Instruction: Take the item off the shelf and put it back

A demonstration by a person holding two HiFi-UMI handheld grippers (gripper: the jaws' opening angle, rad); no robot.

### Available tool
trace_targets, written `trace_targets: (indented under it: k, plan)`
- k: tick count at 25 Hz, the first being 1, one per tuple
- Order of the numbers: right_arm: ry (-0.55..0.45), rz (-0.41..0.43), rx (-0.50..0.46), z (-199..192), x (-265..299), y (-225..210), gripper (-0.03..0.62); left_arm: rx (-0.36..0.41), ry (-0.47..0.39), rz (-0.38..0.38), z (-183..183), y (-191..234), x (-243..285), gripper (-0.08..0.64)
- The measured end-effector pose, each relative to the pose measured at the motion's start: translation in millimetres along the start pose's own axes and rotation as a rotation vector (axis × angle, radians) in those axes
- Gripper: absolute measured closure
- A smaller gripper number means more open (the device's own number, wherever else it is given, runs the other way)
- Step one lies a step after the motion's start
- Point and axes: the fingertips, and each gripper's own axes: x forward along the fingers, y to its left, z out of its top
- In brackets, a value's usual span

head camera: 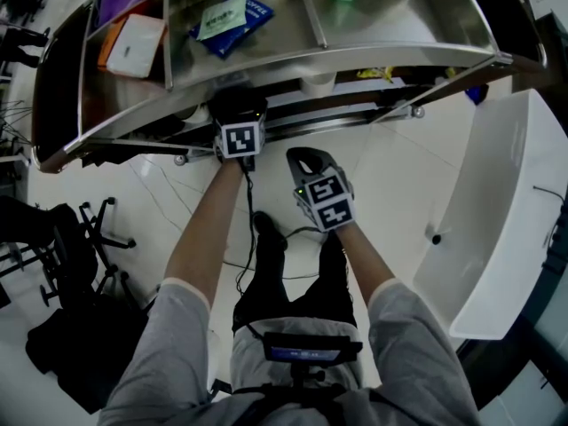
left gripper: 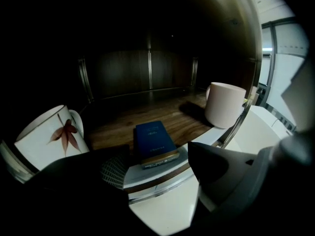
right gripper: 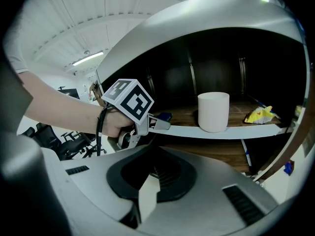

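Observation:
A small dark-blue box [left gripper: 155, 142] with a gold end lies flat on the wooden middle shelf [left gripper: 182, 119], close to its front edge. My left gripper [left gripper: 157, 173] stands open at that edge, one jaw on either side of the box's near end, and neither pad presses on it. In the head view its marker cube [head camera: 240, 139] shows below the steel top shelf [head camera: 355, 43], which hides its jaws. My right gripper [head camera: 311, 161] hangs back from the shelf, shut and empty. The right gripper view shows the left gripper's jaw [right gripper: 158, 123] resting at the shelf lip.
A leaf-print mug [left gripper: 49, 139] stands left of the box and a plain white cup [left gripper: 225, 104] to its right. A yellow packet [right gripper: 260, 115] lies further right. Wipes [head camera: 229, 18] and a white box [head camera: 135, 44] sit on top. White counter [head camera: 497, 211] right, chairs [head camera: 62, 247] left.

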Motion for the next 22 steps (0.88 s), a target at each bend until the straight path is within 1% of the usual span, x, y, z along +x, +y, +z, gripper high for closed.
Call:
trace_targets:
  k: [3, 6, 10, 11, 13, 16, 20, 22]
  plan:
    - [-0.001, -0.006, -0.005, 4, -6, 1, 0.583, 0.004, 0.004, 0.0, 0, -1, -11, 0.183]
    - [-0.004, -0.014, -0.011, 11, -19, 4, 0.583, 0.001, 0.002, -0.013, -1, -5, -35, 0.183]
    - [-0.012, -0.023, -0.026, 25, -45, 10, 0.583, 0.002, -0.068, -0.03, 10, -13, -85, 0.19]
    - [-0.015, -0.023, -0.032, 29, -51, 12, 0.583, -0.002, -0.077, -0.037, 11, -15, -98, 0.203]
    - [-0.022, -0.022, -0.047, 38, -63, 15, 0.583, -0.009, -0.09, -0.044, 11, -18, -125, 0.242]
    - [-0.031, -0.021, -0.07, 48, -83, 19, 0.583, 0.002, -0.109, -0.034, 10, -23, -165, 0.329]
    - [-0.041, -0.02, -0.102, 54, -107, 22, 0.583, -0.034, -0.147, 0.006, 8, -18, -213, 0.471]
    - [-0.049, -0.015, -0.104, 54, -117, 24, 0.583, -0.049, -0.163, 0.026, 6, -16, -235, 0.525]
